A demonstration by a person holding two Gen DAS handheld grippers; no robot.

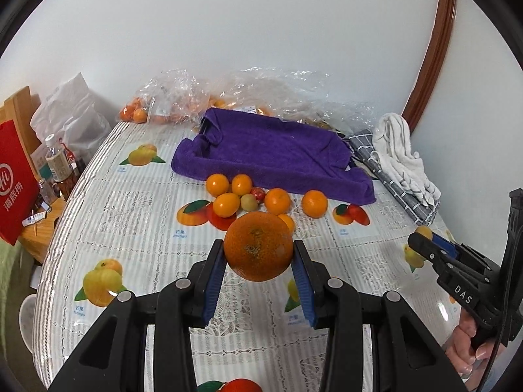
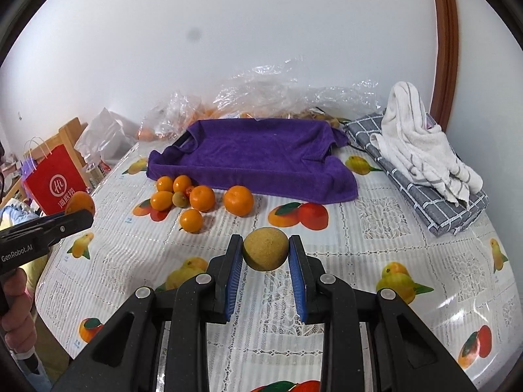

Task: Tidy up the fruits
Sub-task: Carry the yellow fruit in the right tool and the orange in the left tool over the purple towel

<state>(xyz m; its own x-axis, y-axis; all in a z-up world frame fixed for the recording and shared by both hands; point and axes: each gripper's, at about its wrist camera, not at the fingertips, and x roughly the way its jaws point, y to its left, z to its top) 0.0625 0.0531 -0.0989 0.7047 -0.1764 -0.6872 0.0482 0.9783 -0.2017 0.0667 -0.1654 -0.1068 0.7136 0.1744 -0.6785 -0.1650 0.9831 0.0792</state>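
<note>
Glossy plastic tablecloth [image 2: 376, 245]; plush purple towel [image 2: 261, 156]; crinkled clear plastic bags [image 2: 261, 94].

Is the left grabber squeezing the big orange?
Touching. The left wrist view shows the left gripper with both blue pads pressed against the big orange, held above the table.

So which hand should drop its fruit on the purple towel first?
Right, probably. Its gripper holds the small yellow fruit lined up with the towel, nothing between. The left gripper with its orange sits behind the fruit pile.
</note>
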